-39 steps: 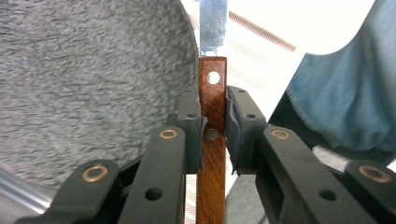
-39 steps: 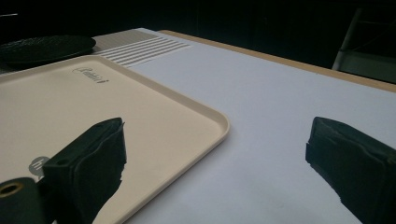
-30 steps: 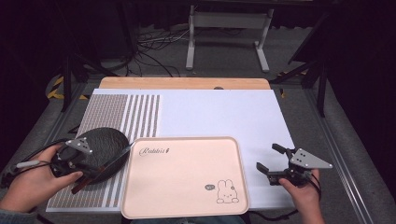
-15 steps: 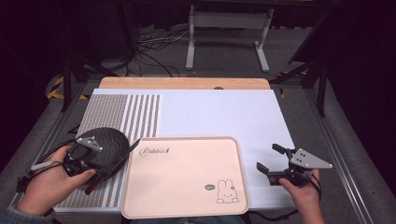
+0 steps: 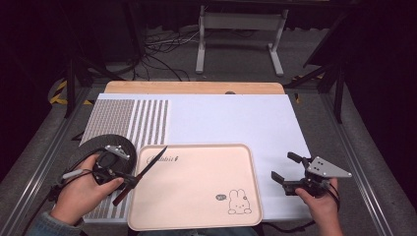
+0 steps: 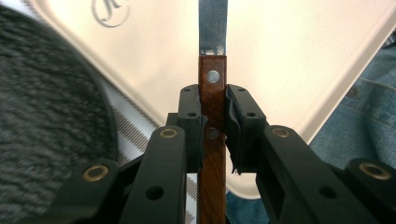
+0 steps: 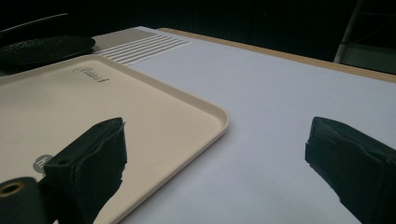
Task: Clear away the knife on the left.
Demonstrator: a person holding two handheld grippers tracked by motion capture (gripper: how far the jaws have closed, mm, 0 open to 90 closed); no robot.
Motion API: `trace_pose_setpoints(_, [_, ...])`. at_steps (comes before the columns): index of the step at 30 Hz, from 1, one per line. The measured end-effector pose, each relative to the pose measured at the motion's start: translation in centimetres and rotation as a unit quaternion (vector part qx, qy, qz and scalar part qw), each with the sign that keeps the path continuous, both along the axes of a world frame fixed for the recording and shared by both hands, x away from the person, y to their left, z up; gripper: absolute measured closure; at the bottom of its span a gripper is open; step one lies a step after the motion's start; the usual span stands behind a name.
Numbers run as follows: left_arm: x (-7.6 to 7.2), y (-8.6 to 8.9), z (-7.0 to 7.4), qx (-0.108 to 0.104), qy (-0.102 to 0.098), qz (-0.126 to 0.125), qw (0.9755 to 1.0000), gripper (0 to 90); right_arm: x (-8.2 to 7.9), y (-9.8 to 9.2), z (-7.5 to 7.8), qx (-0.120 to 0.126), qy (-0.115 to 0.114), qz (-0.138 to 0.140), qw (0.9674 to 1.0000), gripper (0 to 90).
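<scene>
My left gripper [image 5: 129, 181] [image 6: 213, 123] is shut on a knife [image 5: 141, 174] by its brown wooden handle [image 6: 212, 154]. The steel blade [image 6: 213, 25] points up and right over the left edge of the pale pink tray [image 5: 196, 206] [image 6: 289, 56] [image 7: 56, 112]. A rabbit drawing marks the tray's near right corner. At the table's right, beside the tray, my right gripper [image 5: 286, 172] [image 7: 219, 154] stands open with nothing between its fingers.
A dark round mat [image 5: 93, 147] [image 6: 46, 102] [image 7: 42, 46] lies on the striped placemat [image 5: 133, 115] left of the tray. The white table sheet [image 5: 236, 118] stretches behind the tray, with a wooden strip [image 5: 196, 87] along the far edge. Metal stands and cables sit on the floor beyond.
My left hand has carried the knife rightward, from over the dark mat to the tray's left edge. The right gripper has stayed put.
</scene>
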State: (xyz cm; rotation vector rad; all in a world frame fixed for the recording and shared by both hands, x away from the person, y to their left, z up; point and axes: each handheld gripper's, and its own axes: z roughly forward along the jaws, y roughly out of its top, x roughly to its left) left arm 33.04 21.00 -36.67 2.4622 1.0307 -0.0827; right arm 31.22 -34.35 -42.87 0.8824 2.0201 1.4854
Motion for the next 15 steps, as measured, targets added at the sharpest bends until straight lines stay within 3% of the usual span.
trace_pose_setpoints(9, [0.3, -2.2, -1.8, -0.007, 0.033, -0.007, 0.9994, 77.8, 0.0, -0.3, 0.1, -0.001, 0.0, -0.002, 1.0, 5.9])
trace_pose_setpoints(15, [0.6, -2.5, -2.9, -0.004, 0.049, 0.002, 0.9988, 77.8, -0.1, -0.4, 0.1, 0.001, 0.002, -0.002, 1.0, 6.0])
